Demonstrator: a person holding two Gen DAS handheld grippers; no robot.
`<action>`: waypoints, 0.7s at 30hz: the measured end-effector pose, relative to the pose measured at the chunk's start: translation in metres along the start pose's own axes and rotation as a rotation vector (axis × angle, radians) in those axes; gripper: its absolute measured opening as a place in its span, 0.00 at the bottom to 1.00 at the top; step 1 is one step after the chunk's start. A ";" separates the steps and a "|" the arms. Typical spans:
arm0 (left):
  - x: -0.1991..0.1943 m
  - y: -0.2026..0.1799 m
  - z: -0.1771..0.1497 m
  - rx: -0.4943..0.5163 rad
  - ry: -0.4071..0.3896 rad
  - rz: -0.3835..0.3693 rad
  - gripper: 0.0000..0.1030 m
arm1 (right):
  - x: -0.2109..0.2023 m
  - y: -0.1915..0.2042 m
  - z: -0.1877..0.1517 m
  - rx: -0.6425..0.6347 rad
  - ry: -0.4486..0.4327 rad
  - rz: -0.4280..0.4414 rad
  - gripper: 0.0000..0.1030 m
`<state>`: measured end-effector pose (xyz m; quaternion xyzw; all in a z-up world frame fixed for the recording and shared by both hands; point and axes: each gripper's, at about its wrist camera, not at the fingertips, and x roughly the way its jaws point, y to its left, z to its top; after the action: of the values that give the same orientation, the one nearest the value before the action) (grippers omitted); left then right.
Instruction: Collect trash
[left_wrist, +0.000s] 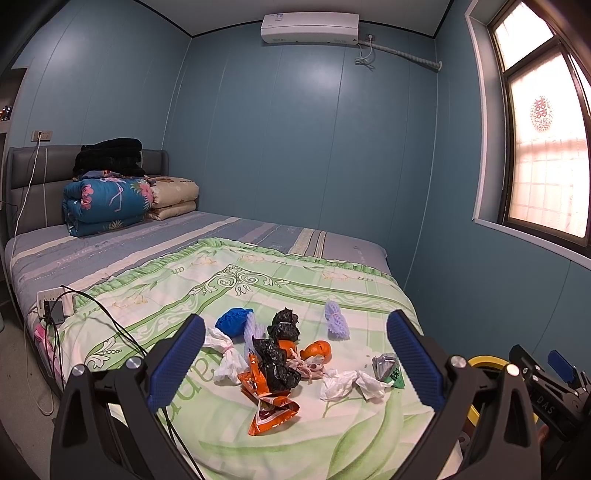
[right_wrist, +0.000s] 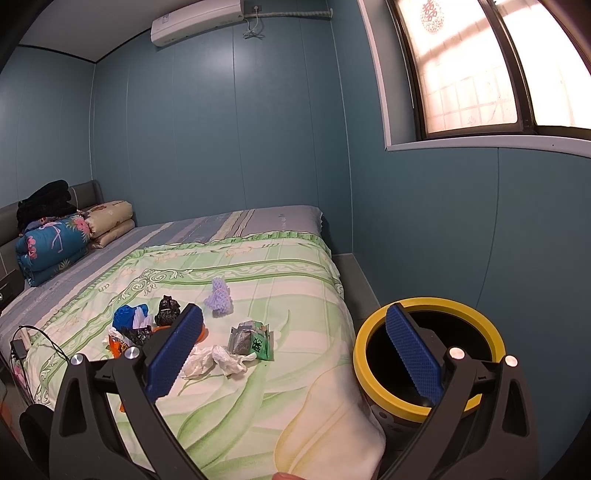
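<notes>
Trash lies in a loose pile on the green bedspread (left_wrist: 229, 435): an orange snack wrapper (left_wrist: 271, 408), black plastic bags (left_wrist: 277, 365), orange peel (left_wrist: 317, 350), white tissue (left_wrist: 351, 384), a green packet (left_wrist: 388, 369), a blue wad (left_wrist: 232, 321) and purple foam netting (left_wrist: 335, 320). My left gripper (left_wrist: 295, 365) is open and empty above the pile. My right gripper (right_wrist: 295, 350) is open and empty, between the tissue (right_wrist: 214, 360) and packet (right_wrist: 251, 339) and a yellow-rimmed bin (right_wrist: 428, 354) beside the bed. The bin's rim shows in the left wrist view (left_wrist: 484, 363).
Folded quilts (left_wrist: 110, 199) are stacked at the headboard. A power strip with cables (left_wrist: 55, 302) lies on the bed's left edge. A blue wall and a window (left_wrist: 546, 147) stand to the right. The right gripper's body (left_wrist: 554, 387) shows at the left view's right edge.
</notes>
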<state>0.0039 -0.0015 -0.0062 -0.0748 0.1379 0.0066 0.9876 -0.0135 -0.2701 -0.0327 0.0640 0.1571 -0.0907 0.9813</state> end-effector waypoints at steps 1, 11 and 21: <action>0.000 0.000 0.000 0.000 0.000 0.000 0.92 | 0.000 0.000 0.000 0.000 0.000 0.000 0.92; 0.003 0.000 0.000 0.000 0.009 0.002 0.92 | 0.005 0.000 0.000 0.003 0.016 0.000 0.92; 0.013 0.008 -0.002 -0.017 0.044 -0.017 0.92 | 0.015 0.000 -0.002 0.005 0.042 0.007 0.92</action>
<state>0.0155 0.0059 -0.0131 -0.0846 0.1590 -0.0021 0.9837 -0.0003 -0.2725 -0.0395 0.0691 0.1774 -0.0863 0.9779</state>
